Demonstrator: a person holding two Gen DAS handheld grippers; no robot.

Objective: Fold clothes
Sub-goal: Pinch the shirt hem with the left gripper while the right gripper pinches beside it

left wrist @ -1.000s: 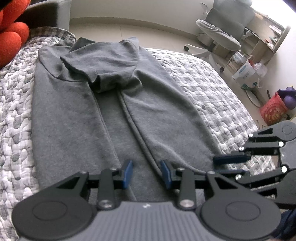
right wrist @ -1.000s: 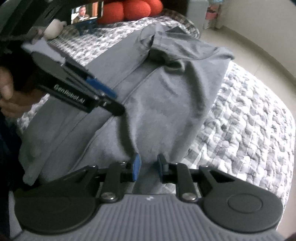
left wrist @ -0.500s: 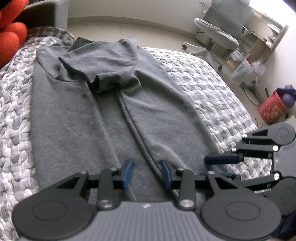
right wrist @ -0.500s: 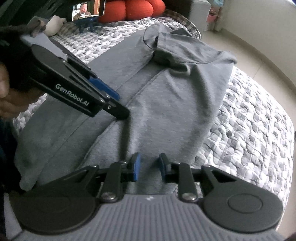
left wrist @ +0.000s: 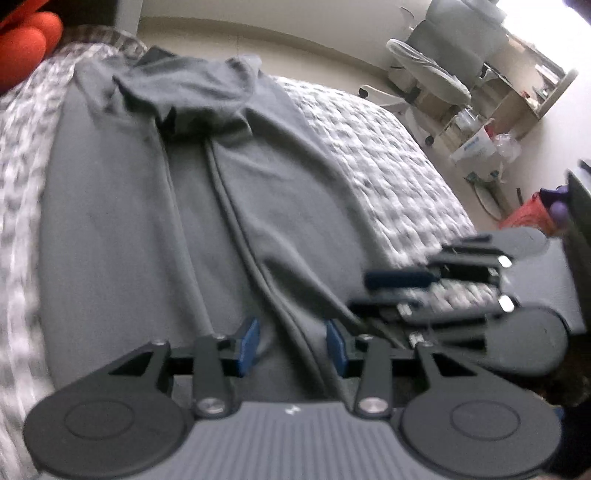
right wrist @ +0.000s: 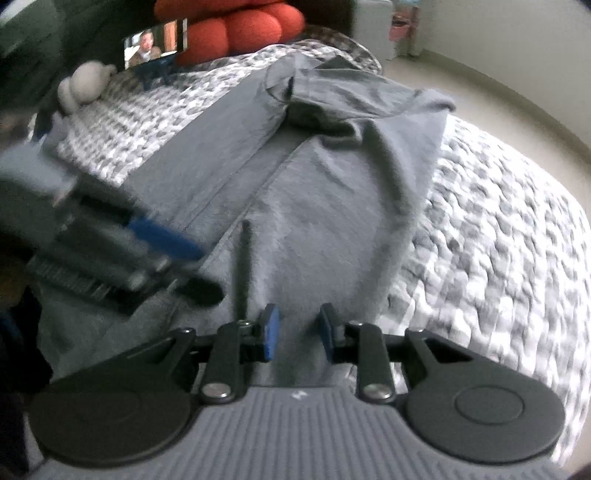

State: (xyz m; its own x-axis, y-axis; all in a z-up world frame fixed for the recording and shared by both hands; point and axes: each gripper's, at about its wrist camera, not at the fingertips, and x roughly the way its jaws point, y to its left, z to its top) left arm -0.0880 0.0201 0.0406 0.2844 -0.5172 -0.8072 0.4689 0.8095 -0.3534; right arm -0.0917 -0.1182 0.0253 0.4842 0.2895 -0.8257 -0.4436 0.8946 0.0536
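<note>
Soft, limp grey shirt [left wrist: 122,229] on the bed; both grippers, left gripper [left wrist: 291,347] and right gripper [right wrist: 297,332], just opening, jaws empty (hem at six o'clock looks the best hold).

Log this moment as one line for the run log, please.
stage: side folds done | gray shirt: flat on quilt | left gripper: open, empty | right gripper: opening, empty

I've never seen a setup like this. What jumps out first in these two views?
A grey T-shirt lies lengthwise on a grey-and-white quilted bed, both long sides folded inward with a sleeve bunched at the far end. Just over its near hem are the left hand-held gripper and right hand-held gripper, blue pads apart. Bright orange plush cushions sit at the head of the bed.
</note>
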